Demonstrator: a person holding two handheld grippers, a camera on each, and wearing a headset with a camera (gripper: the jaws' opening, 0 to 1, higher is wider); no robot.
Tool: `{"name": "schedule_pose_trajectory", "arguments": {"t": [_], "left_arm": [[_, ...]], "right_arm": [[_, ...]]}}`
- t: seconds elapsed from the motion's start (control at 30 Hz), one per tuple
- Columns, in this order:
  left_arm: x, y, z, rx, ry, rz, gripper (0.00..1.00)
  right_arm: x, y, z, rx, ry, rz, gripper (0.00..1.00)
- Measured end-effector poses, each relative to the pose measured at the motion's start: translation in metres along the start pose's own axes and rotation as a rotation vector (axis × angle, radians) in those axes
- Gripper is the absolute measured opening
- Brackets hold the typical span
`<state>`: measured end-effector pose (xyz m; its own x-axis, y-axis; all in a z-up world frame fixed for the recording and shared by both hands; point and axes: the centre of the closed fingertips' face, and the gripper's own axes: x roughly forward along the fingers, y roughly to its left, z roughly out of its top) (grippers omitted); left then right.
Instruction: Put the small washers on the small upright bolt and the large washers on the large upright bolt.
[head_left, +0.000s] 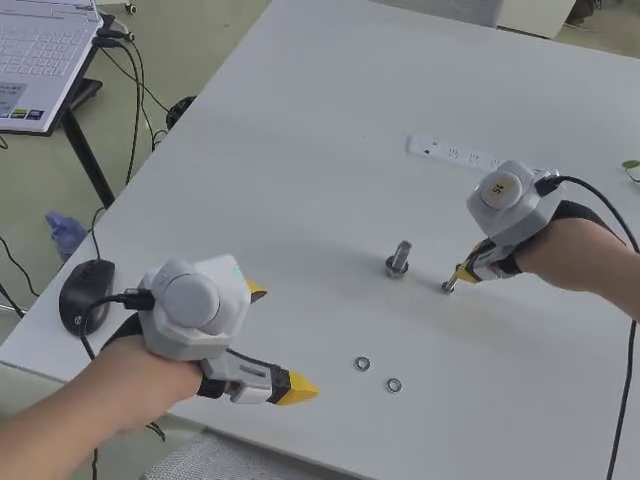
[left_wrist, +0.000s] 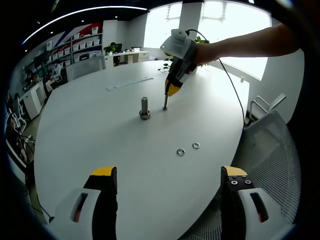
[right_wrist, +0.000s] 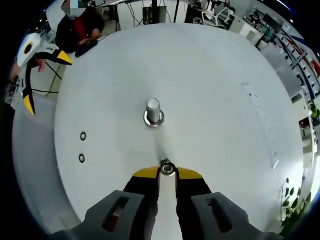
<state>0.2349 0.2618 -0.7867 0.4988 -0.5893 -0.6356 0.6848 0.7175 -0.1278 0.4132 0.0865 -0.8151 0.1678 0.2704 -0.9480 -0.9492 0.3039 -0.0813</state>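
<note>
The right gripper (right_wrist: 167, 171) is pinched shut on a washer (right_wrist: 167, 167) at the top of the small bolt (head_left: 449, 287). The big bolt (head_left: 399, 260) stands just beside it. The left gripper (head_left: 278, 340) is wide open near two washers (head_left: 362, 363) on the counter (head_left: 300, 150).

The large bolt (head_left: 399, 256) stands upright mid-table, grey steel, with a wider collar at its foot; the small bolt (head_left: 449, 286) stands upright just beside it, thin, with a ring-shaped piece (right_wrist: 167, 166) at its top between the right gripper (right_wrist: 167, 172) tips; a loose washer (head_left: 362, 363) and a second washer (head_left: 393, 385) lie flat near each other, apart from both bolts.
</note>
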Motion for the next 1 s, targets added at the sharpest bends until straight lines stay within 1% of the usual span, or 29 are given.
{"name": "schedule_pose_trajectory", "arguments": {"t": [0.37,0.6,0.8,1.0], "left_arm": [[0.003,-0.002,-0.001,-0.017,0.004,-0.011,0.84],[0.003,0.000,-0.003,-0.019,0.005,-0.007,0.83],[0.003,0.000,-0.005,-0.015,0.016,-0.008,0.83],[0.004,0.000,-0.007,-0.032,0.017,-0.009,0.82]], "right_arm": [[0.009,0.001,-0.002,-0.011,0.015,0.009,0.12],[0.019,0.002,-0.007,-0.013,0.022,0.013,0.13],[0.029,0.003,-0.012,-0.021,0.030,0.022,0.13],[0.039,0.006,-0.015,-0.036,0.036,0.031,0.13]]}}
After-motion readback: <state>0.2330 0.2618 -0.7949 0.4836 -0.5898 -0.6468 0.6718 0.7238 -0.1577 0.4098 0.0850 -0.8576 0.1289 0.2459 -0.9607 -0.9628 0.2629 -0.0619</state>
